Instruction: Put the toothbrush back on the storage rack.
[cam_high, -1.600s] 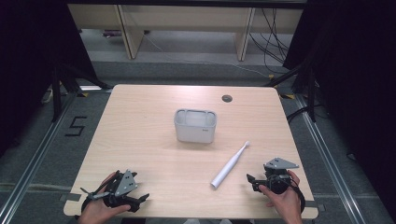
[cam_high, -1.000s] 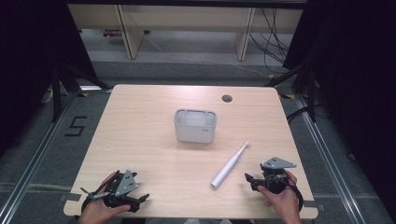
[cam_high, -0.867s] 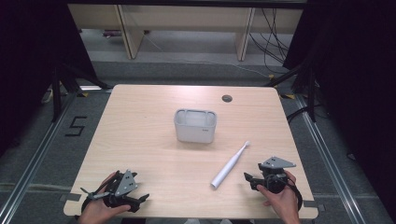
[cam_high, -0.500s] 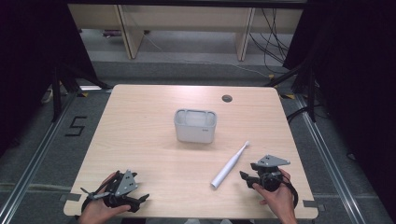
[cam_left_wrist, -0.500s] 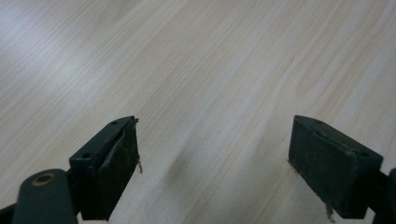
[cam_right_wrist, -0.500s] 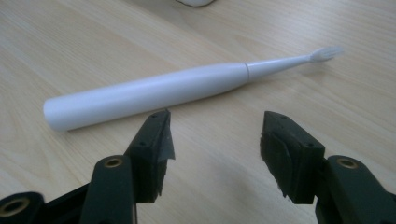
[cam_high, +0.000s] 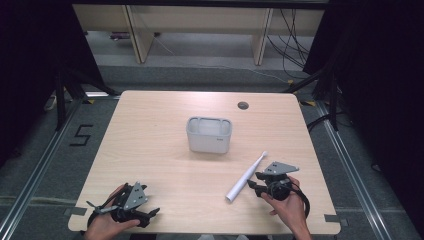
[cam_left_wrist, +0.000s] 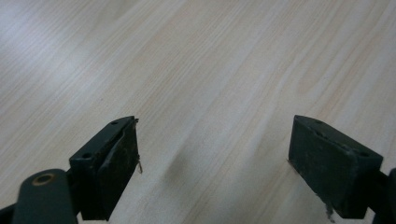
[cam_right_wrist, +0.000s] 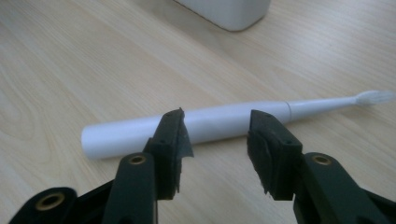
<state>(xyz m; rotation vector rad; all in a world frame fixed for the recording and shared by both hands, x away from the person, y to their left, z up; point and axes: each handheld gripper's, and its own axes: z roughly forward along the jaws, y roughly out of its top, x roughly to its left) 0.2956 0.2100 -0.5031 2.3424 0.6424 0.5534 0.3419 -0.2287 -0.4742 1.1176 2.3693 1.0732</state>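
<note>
In the high view the right gripper (cam_high: 255, 182) sits at the lower right of the frame, held in the person's right hand (cam_high: 287, 207), its tips pointing left toward the thick end of a white electric toothbrush (cam_high: 246, 176). The toothbrush lies flat on the light wooden table (cam_high: 150, 145), slanting from its blunt base at the lower left up to the bristle head at the upper right, just right of centre and below the white rectangular container (cam_high: 209, 134) that stands in the middle of the tabletop. In the right gripper view the toothbrush (cam_right_wrist: 205, 123) runs across the middle of the frame, base at the left and bristles at the far right edge, with the container's corner (cam_right_wrist: 229, 11) at the top. The right gripper (cam_right_wrist: 215, 140) has just been closing its jaws; they stand partly apart just in front of the handle, with nothing gripped and the pads not pressing on it. At the lower left of the high view the left gripper (cam_high: 150, 214) rests in the person's left hand (cam_high: 107, 222) near the table's front edge, well apart from the toothbrush. In the left gripper view the left gripper (cam_left_wrist: 215, 154) is spread wide over bare wood.
</note>
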